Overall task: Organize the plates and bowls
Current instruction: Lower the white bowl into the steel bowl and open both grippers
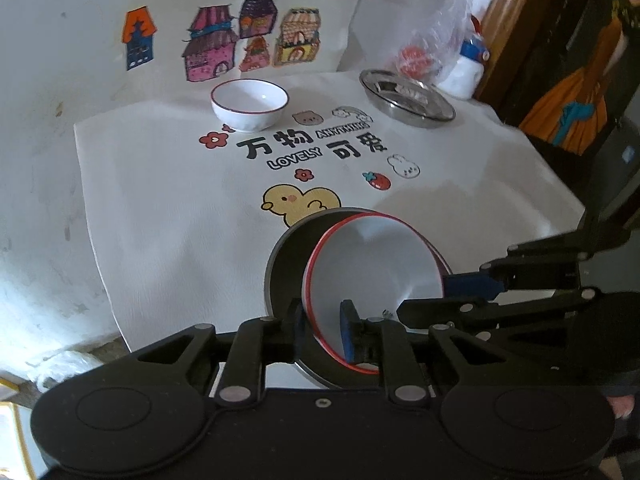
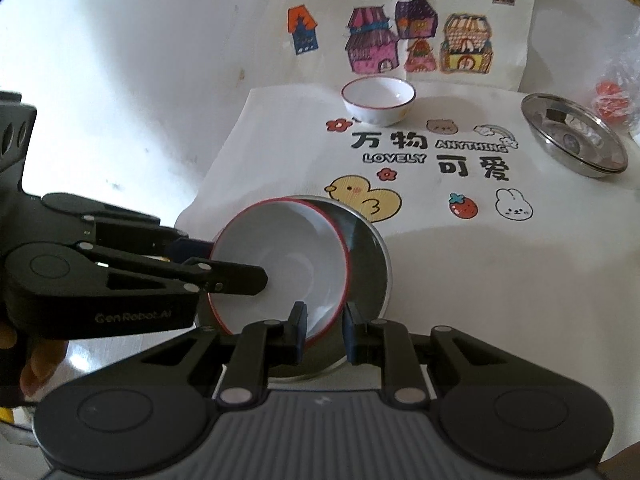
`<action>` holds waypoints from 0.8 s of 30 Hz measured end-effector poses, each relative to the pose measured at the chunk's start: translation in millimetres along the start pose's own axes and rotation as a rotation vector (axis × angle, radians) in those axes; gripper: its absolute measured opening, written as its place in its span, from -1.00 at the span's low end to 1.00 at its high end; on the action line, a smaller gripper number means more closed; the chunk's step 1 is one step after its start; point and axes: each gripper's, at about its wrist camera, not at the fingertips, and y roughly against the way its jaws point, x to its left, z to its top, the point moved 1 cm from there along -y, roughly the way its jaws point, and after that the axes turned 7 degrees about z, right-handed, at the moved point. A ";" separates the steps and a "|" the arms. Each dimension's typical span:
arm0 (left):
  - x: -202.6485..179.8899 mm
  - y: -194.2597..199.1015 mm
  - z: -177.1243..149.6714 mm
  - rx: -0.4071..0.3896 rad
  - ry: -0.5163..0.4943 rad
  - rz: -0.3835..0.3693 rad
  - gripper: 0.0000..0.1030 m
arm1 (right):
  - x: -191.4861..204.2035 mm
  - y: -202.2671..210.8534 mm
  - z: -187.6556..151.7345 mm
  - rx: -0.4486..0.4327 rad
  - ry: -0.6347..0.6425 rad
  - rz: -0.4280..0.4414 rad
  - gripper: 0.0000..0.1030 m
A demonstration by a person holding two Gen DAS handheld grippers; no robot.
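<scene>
white cloth (image 2: pixel 460 264) printed with a yellow duck, a strawberry, a rabbit and the words "anything lovely" covers the table, with a sheet of coloured house drawings propped at the top of both frames.

low in the left wrist view, the left gripper (image 1: pixel 326 330) is closed on the rim of a white plate with a red edge (image 1: pixel 376 264), one blue pad inside the dish and the other finger outside it. the plate sits tilted, its near edge raised, over a dark metal plate (image 1: pixel 280 272) lying flat on the cloth. in the right wrist view the right gripper (image 2: pixel 324 330) stands at the bottom centre with its fingers parted a little on either side of the red-edged plate's near rim; whether the pads press it cannot be told.

beyond the printed words, a small white bowl with a dark rim (image 1: pixel 249 105) stands upright just above centre. at the upper right, well apart from it, a shiny steel dish (image 1: pixel 406 98) rests on the cloth, and a crumpled clear plastic bag (image 1: pixel 440 28) lies behind it.
</scene>
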 end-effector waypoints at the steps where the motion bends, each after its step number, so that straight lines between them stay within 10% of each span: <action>1: -0.3 -1.0 2.3 0.012 -0.011 -0.002 -0.58 | 0.0 -0.9 1.6 0.012 0.001 0.003 -0.59; 24: -3.1 -10.7 18.8 0.086 -0.083 -0.026 -0.28 | -3.9 -7.0 11.4 0.096 0.007 0.031 -0.59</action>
